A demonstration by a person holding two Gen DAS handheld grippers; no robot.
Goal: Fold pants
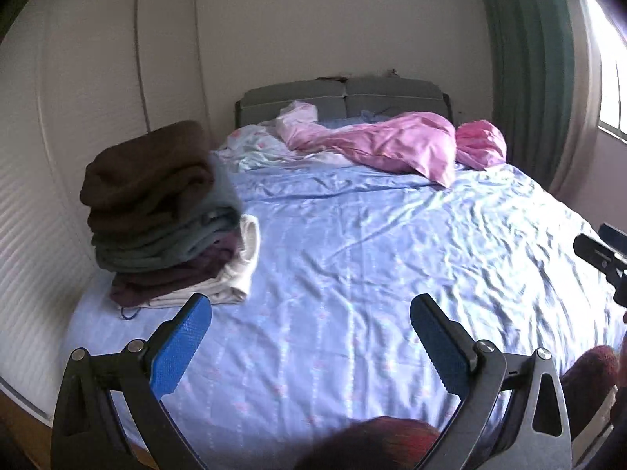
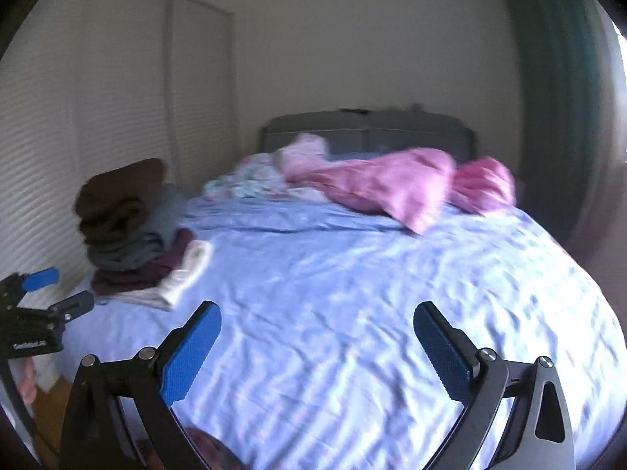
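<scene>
A stack of folded clothes [image 1: 160, 211], brown on top, then grey-green, purple and white, sits at the left side of the bed; it also shows in the right wrist view [image 2: 129, 235]. A dark red garment [image 1: 376, 446] lies blurred at the bed's near edge below my left gripper, and another part shows at the right [image 1: 588, 372]. My left gripper [image 1: 311, 338] is open and empty above the blue sheet [image 1: 352, 254]. My right gripper [image 2: 317, 342] is open and empty above the sheet [image 2: 333, 274]. The left gripper also shows in the right wrist view [image 2: 55, 293].
Pink bedding [image 1: 395, 141] and a pink pillow [image 1: 480, 143] lie by the grey headboard [image 1: 345, 98]. White closet doors [image 1: 78, 117] stand along the left. A green curtain [image 1: 529, 58] and window [image 1: 611, 78] are at the right. The right gripper's body [image 1: 603, 258] shows at the right edge.
</scene>
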